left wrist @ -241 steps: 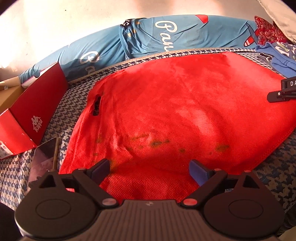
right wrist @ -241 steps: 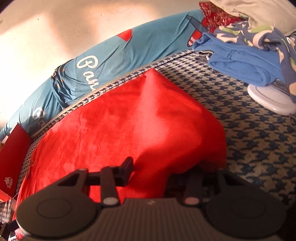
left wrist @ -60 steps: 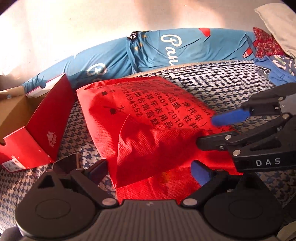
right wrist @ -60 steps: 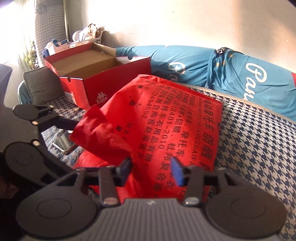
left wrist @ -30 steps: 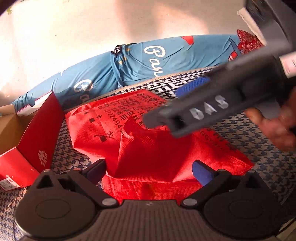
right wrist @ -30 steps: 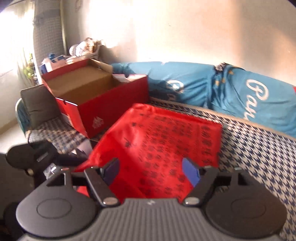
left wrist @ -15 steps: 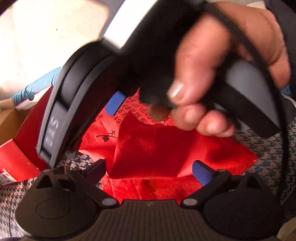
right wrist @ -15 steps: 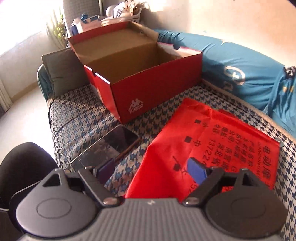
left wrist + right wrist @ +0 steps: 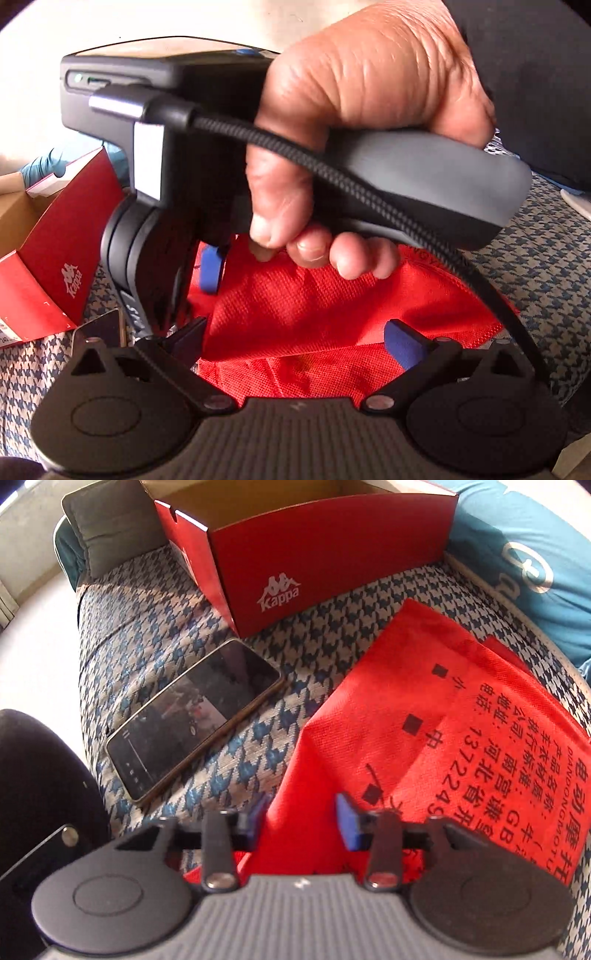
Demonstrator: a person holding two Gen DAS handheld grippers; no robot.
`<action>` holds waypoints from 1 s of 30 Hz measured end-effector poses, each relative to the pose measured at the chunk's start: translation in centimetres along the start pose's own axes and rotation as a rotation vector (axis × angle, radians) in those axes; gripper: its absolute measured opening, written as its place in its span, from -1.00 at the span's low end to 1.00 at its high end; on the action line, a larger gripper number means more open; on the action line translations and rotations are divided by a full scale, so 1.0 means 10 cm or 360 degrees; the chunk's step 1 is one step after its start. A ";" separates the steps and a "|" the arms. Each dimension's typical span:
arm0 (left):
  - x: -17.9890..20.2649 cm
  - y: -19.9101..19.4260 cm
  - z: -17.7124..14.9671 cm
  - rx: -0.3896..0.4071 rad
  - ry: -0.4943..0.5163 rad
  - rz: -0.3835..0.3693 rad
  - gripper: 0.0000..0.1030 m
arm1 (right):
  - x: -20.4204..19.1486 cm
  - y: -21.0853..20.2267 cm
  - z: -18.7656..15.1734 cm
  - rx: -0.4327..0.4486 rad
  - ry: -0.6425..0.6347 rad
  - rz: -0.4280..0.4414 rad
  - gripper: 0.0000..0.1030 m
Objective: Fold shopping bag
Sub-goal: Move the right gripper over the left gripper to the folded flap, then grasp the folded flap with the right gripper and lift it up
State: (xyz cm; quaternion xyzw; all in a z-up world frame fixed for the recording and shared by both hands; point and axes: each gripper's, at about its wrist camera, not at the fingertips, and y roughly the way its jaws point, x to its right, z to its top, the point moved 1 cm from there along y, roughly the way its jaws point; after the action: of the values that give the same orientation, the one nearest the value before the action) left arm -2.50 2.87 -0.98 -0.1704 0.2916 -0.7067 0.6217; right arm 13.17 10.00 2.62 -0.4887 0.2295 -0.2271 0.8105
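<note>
The red non-woven shopping bag with black printed lettering (image 9: 461, 738) lies partly folded on the blue-and-white houndstooth sofa cushion (image 9: 166, 635), filling the right and lower centre of the right wrist view; in the left wrist view its doubled layers sit at lower centre. The right gripper (image 9: 301, 821) has just been closing over the bag's near left edge — fabric rises between its blue fingers (image 9: 347, 825), which look drawn in on it, though a narrow gap still shows. The left gripper (image 9: 295, 339) hangs with its fingers wide apart above the folded red layers, gripping nothing, while the person's hand (image 9: 354, 122) on the right tool blocks most of that view.

To do this fold well, I judge the pinch should catch every layer at the edge, then carry it across toward the far side with corners matched — keeping clear of the black smartphone (image 9: 192, 720) at centre left and the red Kappa cardboard shoebox (image 9: 314, 561) at the top.
</note>
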 end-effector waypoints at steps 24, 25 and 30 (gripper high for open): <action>0.33 0.13 -0.05 -0.0172 0.0141 -0.0170 0.94 | 1.00 -1.70 -1.20 0.0783 0.0741 -0.0619 -0.86; 0.34 0.15 -0.06 -0.0180 0.0159 -0.0171 0.94 | 1.06 -1.76 -1.26 0.0795 0.0774 -0.0657 -0.86; 0.34 0.22 -0.08 -0.0176 0.0172 -0.0176 0.94 | 1.30 -1.95 -1.58 0.0820 0.0912 -0.0759 -0.86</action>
State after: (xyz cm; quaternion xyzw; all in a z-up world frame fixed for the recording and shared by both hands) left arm -1.86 -0.39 -3.41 -0.1818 0.3534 -0.7310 0.5547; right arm 11.31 -16.78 11.56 -0.2278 0.2615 -0.5833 0.7345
